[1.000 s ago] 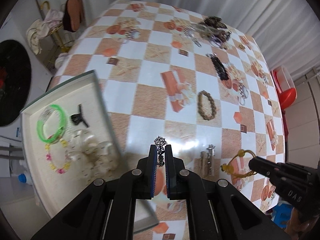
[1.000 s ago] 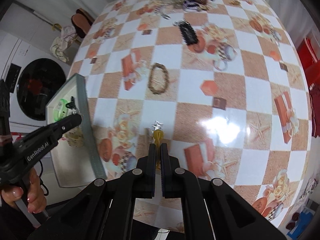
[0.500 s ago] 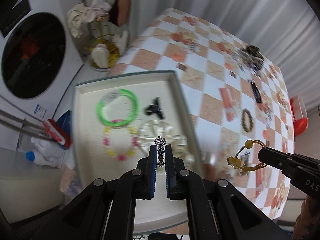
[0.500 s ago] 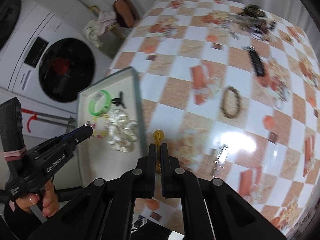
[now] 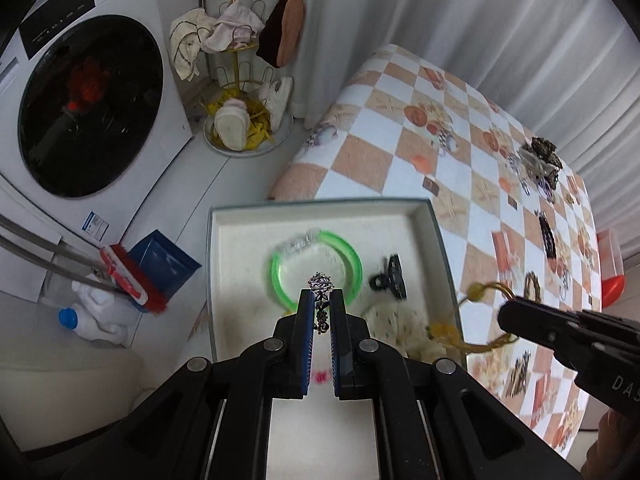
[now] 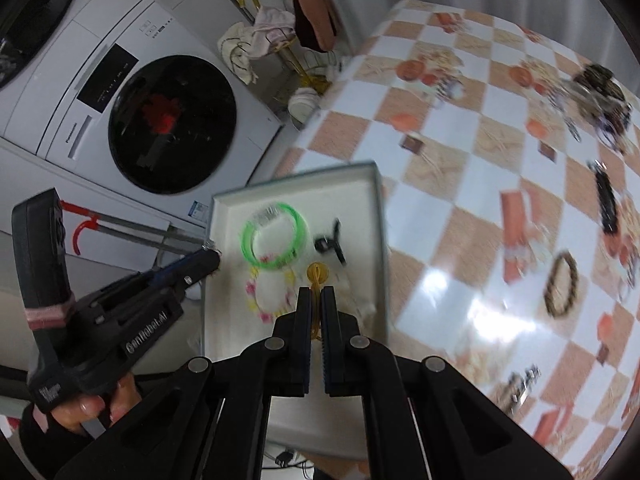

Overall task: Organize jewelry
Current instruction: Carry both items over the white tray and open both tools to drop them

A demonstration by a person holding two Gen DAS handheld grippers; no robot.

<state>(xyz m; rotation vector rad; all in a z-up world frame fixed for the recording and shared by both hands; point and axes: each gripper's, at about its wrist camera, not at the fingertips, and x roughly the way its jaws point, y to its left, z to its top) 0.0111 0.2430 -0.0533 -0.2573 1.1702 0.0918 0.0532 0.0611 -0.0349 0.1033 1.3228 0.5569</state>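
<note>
While both hover over the shallow white tray [image 5: 434, 220] mid-frame, left gripper [image 5: 321, 312] jaws pinching a dark filigree metal trinket [image 5: 320, 283], right gripper [image 6: 316, 300] jaws pinching an amber beaded bracelet [image 6: 317, 272]

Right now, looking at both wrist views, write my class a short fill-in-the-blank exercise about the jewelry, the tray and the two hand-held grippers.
1. The left hand-held gripper is shut on a dark metal ____.
2. The bangle lying in the white tray is coloured ____.
3. The right hand-held gripper holds a ____ bracelet.
4. Beyond the tray stands a front-loading ____ with a round dark door.

Missing words: ring; green; yellow; washing machine
</note>
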